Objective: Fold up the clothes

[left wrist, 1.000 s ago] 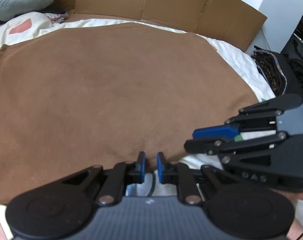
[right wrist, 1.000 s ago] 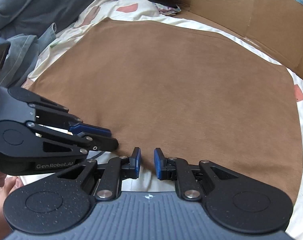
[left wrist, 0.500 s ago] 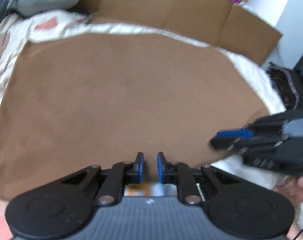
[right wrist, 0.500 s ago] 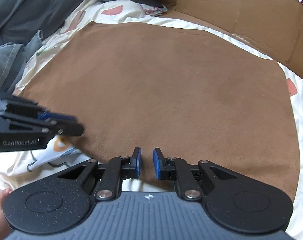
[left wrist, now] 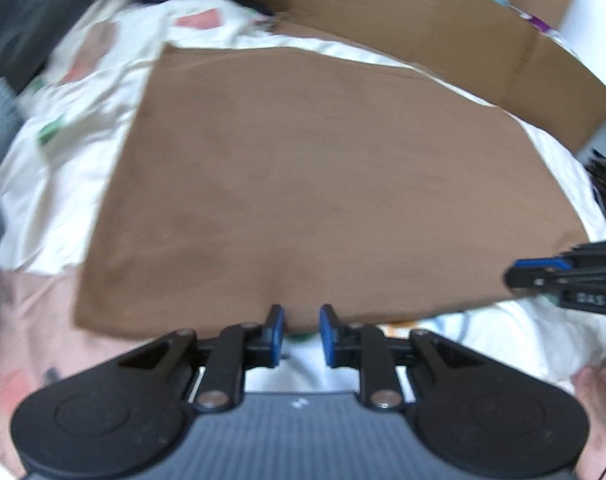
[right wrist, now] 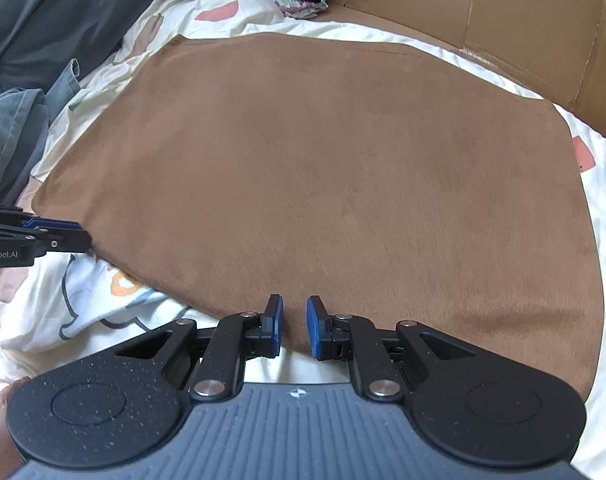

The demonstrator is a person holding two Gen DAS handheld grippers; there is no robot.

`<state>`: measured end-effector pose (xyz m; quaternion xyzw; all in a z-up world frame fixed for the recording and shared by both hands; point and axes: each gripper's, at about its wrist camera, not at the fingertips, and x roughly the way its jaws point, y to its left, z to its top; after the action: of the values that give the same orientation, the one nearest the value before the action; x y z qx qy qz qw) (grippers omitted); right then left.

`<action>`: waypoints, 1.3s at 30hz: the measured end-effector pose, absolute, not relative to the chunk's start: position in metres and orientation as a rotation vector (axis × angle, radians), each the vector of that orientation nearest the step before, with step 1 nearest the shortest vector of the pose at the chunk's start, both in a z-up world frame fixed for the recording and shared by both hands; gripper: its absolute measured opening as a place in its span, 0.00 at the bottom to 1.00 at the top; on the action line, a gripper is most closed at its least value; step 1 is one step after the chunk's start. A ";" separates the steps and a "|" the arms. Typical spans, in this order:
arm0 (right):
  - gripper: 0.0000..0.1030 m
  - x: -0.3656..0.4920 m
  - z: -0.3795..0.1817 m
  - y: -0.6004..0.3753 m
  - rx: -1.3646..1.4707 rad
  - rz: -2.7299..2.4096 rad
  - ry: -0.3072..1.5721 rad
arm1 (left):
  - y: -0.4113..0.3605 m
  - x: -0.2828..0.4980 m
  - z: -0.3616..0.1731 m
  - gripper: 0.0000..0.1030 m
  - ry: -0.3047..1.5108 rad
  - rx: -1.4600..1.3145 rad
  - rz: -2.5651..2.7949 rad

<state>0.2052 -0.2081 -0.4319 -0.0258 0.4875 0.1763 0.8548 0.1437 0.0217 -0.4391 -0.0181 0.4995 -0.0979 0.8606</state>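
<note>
Patterned white bedsheet [right wrist: 83, 300] below, grey clothes [right wrist: 19, 128] heaped at far left, cardboard [right wrist: 523, 20] walling the back. Brown cloth [right wrist: 323, 180] spread flat across the bed. Left gripper [left wrist: 301, 330] at its near edge, fingers opening, nothing between. Right gripper [right wrist: 294, 328] likewise at the near edge, fingers slightly parted, gripping nothing.

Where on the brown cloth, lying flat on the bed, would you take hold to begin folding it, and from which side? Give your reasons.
Probably the near hem of the brown cloth, toward its two near corners, approached from the near side. It lies flat and smooth, so only the edges offer anything to pinch. The right gripper is at that hem; the left gripper, jaws opening with nothing between them, is too.
</note>
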 end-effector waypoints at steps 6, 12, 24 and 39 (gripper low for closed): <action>0.19 0.206 -0.428 -0.209 -0.048 0.372 1.008 | 0.049 0.136 -0.435 0.29 1.045 -0.107 -0.140; 0.19 0.208 -0.431 -0.217 -0.044 0.352 1.015 | 0.067 0.130 -0.429 0.50 0.990 -0.270 -0.109; 0.19 0.209 -0.426 -0.255 0.071 0.293 1.014 | 0.128 0.120 -0.447 0.53 0.950 -0.617 0.037; 0.20 0.183 -0.439 -0.391 0.630 0.144 1.018 | 0.169 0.127 -0.478 0.50 0.870 -0.887 0.034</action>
<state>0.1830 -0.3912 -0.4394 0.2962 0.4788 0.0675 0.8237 0.1266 0.1693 -0.4781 -0.4153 0.4075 0.0159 0.8131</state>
